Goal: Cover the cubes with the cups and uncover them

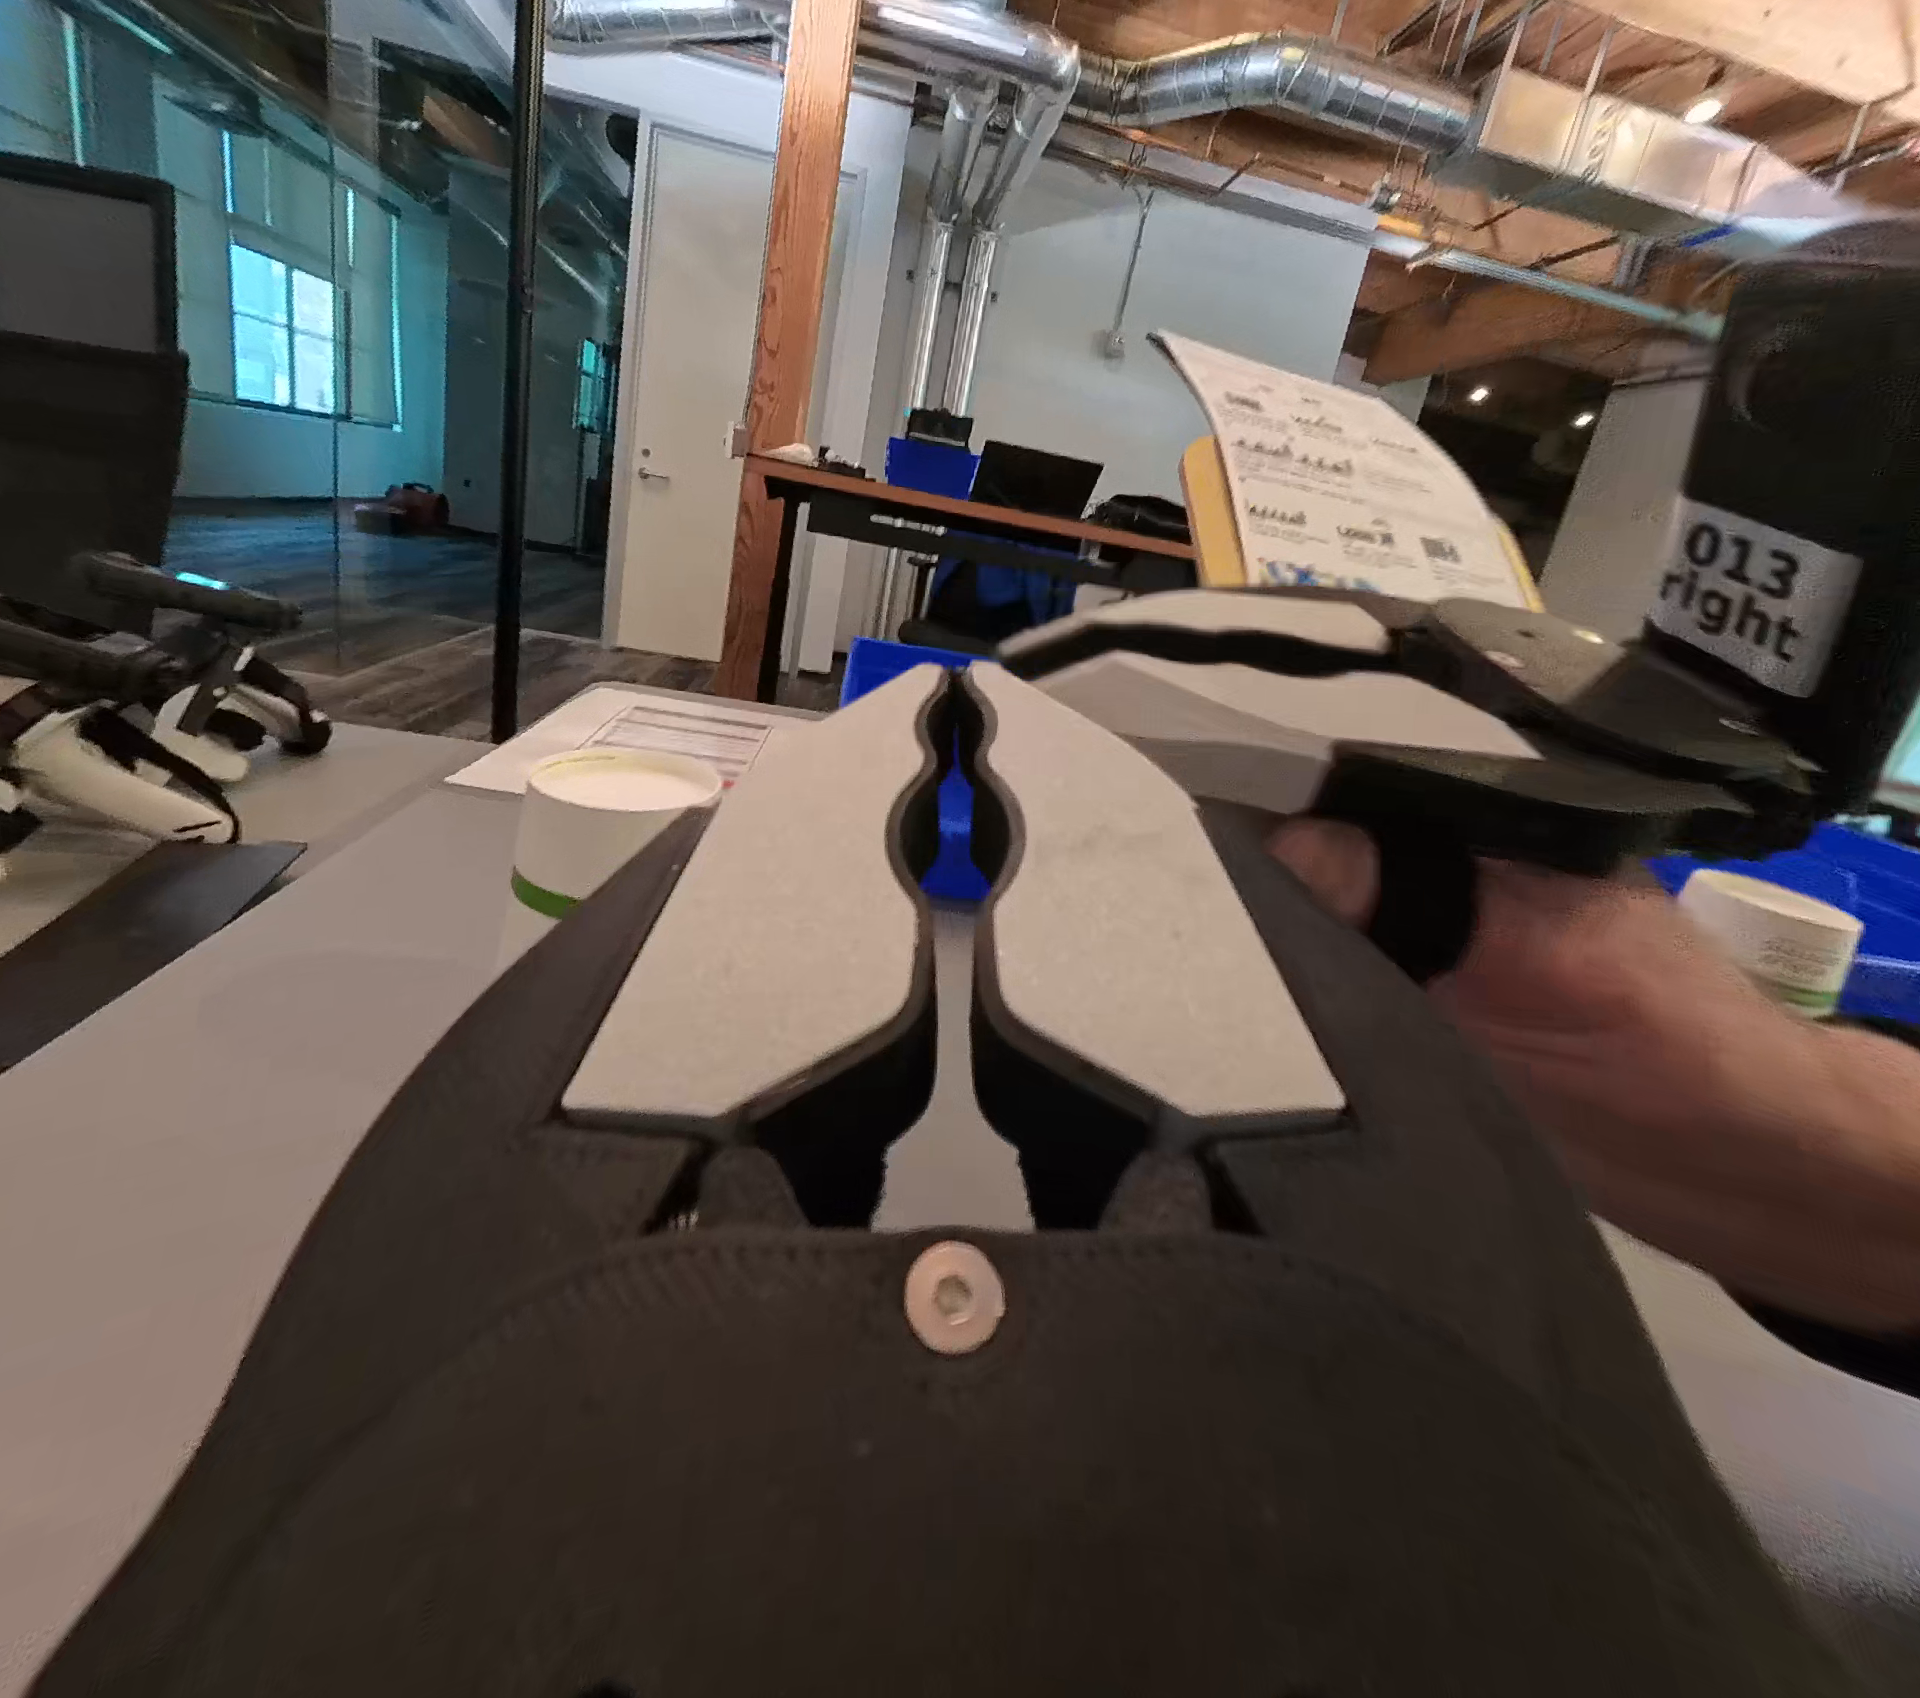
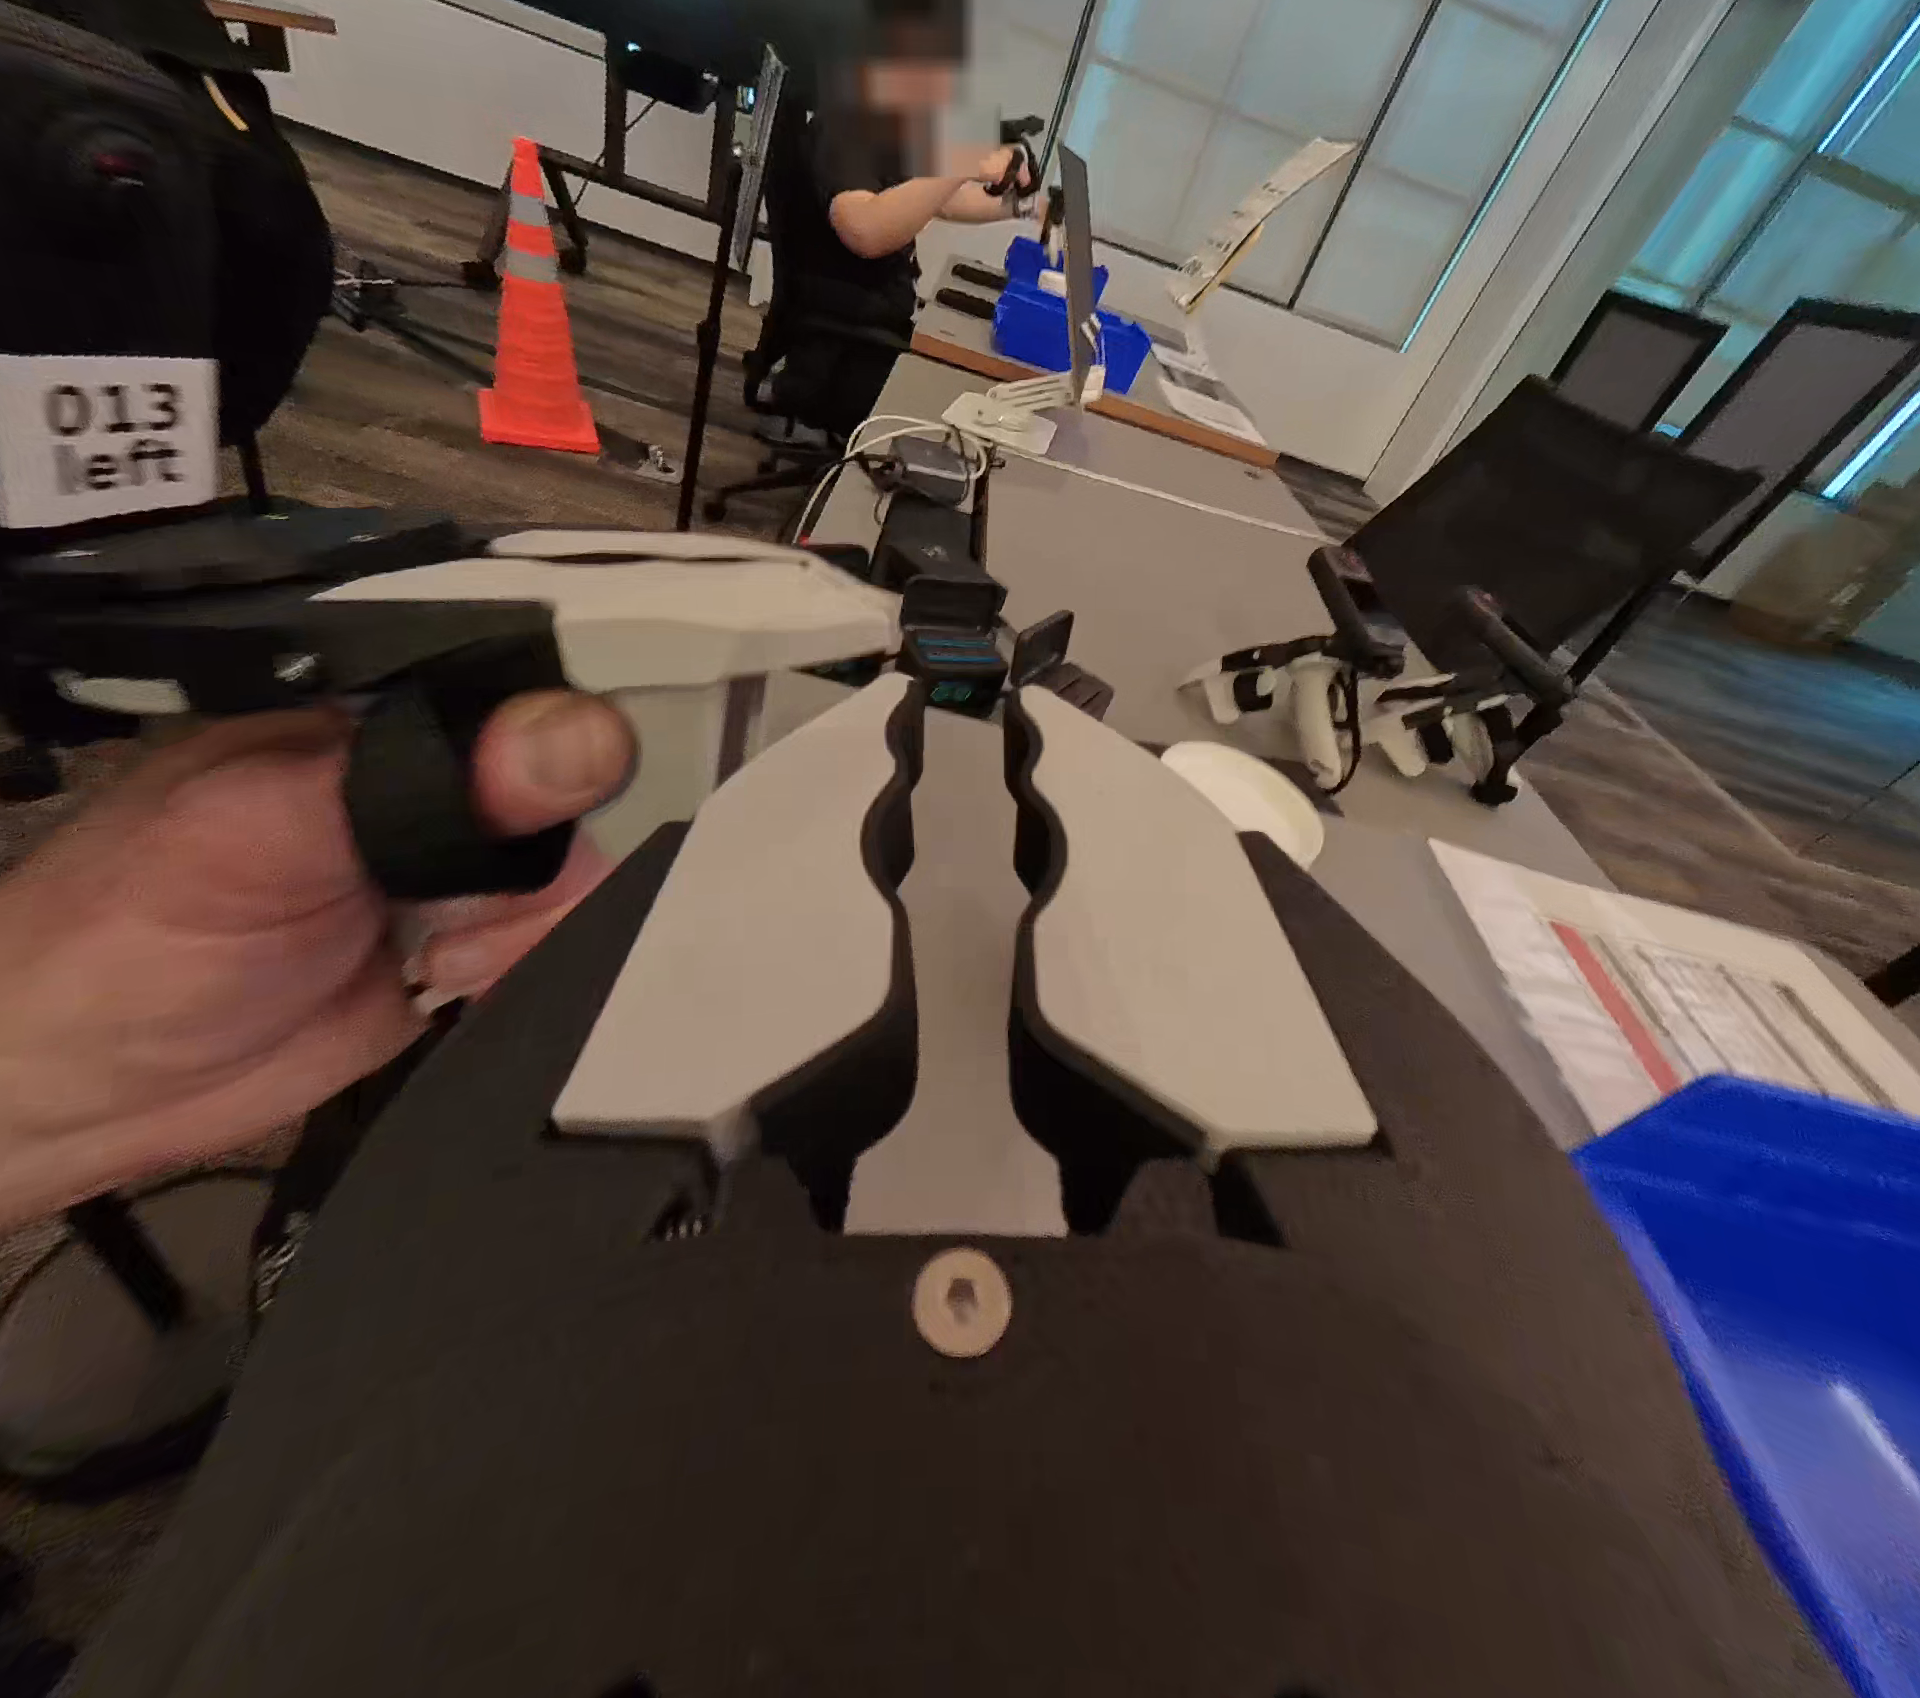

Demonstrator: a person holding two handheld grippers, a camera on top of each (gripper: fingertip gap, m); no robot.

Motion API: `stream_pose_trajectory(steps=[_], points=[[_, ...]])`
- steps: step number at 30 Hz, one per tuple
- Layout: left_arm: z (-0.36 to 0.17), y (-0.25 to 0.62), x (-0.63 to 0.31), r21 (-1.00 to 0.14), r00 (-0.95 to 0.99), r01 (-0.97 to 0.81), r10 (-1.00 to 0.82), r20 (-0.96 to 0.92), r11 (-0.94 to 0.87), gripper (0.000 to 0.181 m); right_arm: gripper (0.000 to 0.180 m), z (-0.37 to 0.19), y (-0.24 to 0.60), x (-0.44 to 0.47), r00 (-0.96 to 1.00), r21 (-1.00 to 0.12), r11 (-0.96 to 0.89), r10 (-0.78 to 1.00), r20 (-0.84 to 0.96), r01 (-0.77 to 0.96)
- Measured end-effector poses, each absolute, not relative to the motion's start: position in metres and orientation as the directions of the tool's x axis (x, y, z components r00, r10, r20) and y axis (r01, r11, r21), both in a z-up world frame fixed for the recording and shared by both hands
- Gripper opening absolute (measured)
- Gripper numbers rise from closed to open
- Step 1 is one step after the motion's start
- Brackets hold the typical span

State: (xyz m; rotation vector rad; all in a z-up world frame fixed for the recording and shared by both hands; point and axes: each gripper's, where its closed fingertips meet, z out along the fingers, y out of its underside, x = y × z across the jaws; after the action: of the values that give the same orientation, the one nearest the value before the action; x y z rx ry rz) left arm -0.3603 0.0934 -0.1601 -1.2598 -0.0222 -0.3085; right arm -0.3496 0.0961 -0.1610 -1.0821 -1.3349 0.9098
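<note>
In the left wrist view, a white paper cup with a green band is standing on the grey surface at about 10 o'clock from the fingertips of the left tool — free of any grip and near enough to be picked up. Whether its mouth is facing up or down I cannot tell. The left tool is hovering with its fingers drawn together, tips meeting and carrying nothing. Through the oval gap between them a blue cube is showing, resting uncovered on the surface just beyond at 12 o'clock. The tool is probably being lined up on it as the spot where a cup belongs.

At 2 o'clock the right tool is crossing in sideways, gripped by a hand. A second paper cup is waiting at 3 o'clock beside a blue bin.

In the right wrist view, the right tool's fingers are standing apart with only grey surface between them — likely ready for a cup. Covering is not yet begun.
</note>
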Motion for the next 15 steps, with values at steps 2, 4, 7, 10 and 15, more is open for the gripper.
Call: stream_pose_trajectory(steps=[2,4,7,10,15], points=[[-0.159,0.093,-0.357,-0.923,0.95,0.267,-0.234,0.204,0.277,0.0,0.003,-0.166,0.085,-0.332,0.002,-0.955,0.27,0.962,0.273,0.122],[-0.161,0.096,-0.352,-0.936,0.958,0.237,-0.224,0.18,0.262,0.0,0.001,-0.167,0.08,-0.31,-0.006,-0.958,0.258,0.966,0.259,0.124],[-0.162,0.101,-0.333,-0.959,0.967,0.165,-0.229,0.111,0.231,0.0,0.0,-0.164,0.075,-0.273,-0.009,-0.968,0.23,0.973,0.23,0.098],[-0.165,0.108,-0.305,-0.97,0.96,0.125,-0.274,0.064,0.208,0.0,0.0,-0.165,0.078,-0.229,0.029,-0.972,0.221,0.974,0.224,0.078],[-0.179,0.125,-0.247,-0.985,0.926,0.076,-0.378,0.012,0.154,0.0,0.0,-0.197,0.083,-0.166,0.038,-0.98,0.183,0.982,0.186,0.073]])
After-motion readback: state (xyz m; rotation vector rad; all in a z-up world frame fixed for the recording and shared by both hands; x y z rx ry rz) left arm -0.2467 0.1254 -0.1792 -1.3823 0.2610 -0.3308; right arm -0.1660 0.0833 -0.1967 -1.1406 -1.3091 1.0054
